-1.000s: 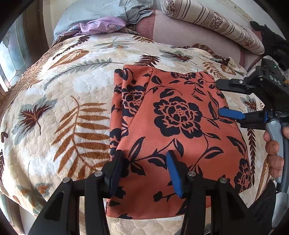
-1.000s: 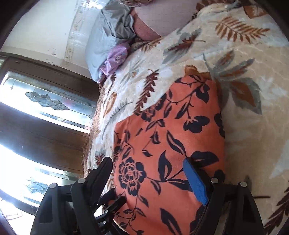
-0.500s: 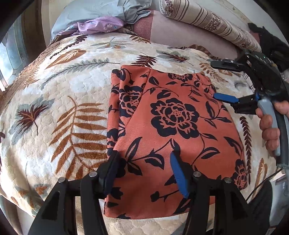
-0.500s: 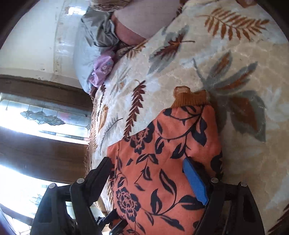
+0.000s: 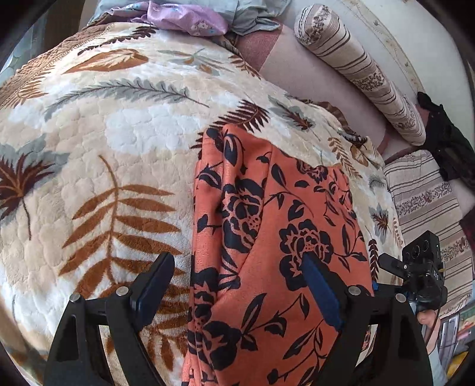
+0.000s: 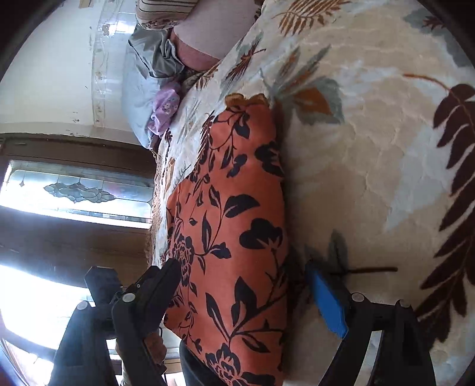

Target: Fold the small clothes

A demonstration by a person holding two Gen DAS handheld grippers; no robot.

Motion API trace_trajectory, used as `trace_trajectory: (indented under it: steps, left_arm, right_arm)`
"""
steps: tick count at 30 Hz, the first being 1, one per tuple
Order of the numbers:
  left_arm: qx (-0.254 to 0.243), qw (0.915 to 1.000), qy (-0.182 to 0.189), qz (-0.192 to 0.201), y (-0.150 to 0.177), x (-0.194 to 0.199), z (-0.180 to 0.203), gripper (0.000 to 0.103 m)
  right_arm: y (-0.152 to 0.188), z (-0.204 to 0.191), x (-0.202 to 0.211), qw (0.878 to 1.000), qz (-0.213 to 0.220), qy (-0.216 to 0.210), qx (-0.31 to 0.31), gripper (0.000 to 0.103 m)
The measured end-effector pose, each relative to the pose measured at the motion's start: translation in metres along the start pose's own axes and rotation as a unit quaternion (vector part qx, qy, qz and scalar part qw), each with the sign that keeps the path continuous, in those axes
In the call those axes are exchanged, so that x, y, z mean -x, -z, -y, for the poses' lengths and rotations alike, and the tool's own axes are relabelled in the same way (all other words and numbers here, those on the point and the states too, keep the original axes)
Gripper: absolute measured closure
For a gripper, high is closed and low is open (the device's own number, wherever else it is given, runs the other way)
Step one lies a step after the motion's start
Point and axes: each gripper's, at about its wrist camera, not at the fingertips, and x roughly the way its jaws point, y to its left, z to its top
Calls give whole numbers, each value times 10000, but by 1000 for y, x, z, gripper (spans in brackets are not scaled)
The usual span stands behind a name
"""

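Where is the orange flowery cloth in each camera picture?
Left wrist view: the orange cloth lies right of centre on the leafy blanket, running down to the bottom edge.
Right wrist view: the orange cloth stands as a tall strip in the middle, running to the bottom.
Shared landmark: the purple cloth, top in the left view, upper left in the right.
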Motion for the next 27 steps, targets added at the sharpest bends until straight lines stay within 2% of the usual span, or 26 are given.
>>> trace_trajectory:
  steps: [2,3,4,5,6,9,11,13,16,20,24,27]
  left_arm:
    - [51,9997,-30,-248,3,-13,-2,16]
    - [18,9997,-58,-243,5,-16,-1,16]
    - [-35,9998,-51,-208,6,-17,0,24]
    - [-22,9996,73,-266,7,-20,1,42]
    - [66,9992,175,-349,7,-23,1,44]
    - [-40,9993,174,-326,10,-21,7,57]
    - [-88,9995,193,-241,8,-14,12,69]
    - [-153,9997,181,-99,6,-5,20,72]
    - [-239,9988,391,151,0,11,39,75]
    - [-573,9945,595,639,-24,34,85,75]
    - [-830,9891,811,908,-56,38,130,75]
    - [-978,9882,822,844,-71,20,158,74]
  right_arm:
    - [1,-7,-9,9997,-33,167,172,15]
    - [0,-11,-12,9995,-64,176,239,18]
    - [1,-15,-15,9991,-152,197,328,24]
    - [2,-20,-21,9976,-246,439,469,38]
    - [3,-22,-27,9956,-337,624,613,51]
    - [3,-32,-32,9919,-374,845,868,56]
    - [6,-47,-25,9869,-310,991,1236,65]
    - [7,-66,-16,9814,-235,1041,1599,67]
    - [3,-93,6,9739,-37,1025,2027,69]
    - [-19,-120,51,9676,401,937,2311,69]
    - [-49,-124,97,9644,840,896,2343,69]
    - [-73,-109,118,9670,971,898,2178,69]
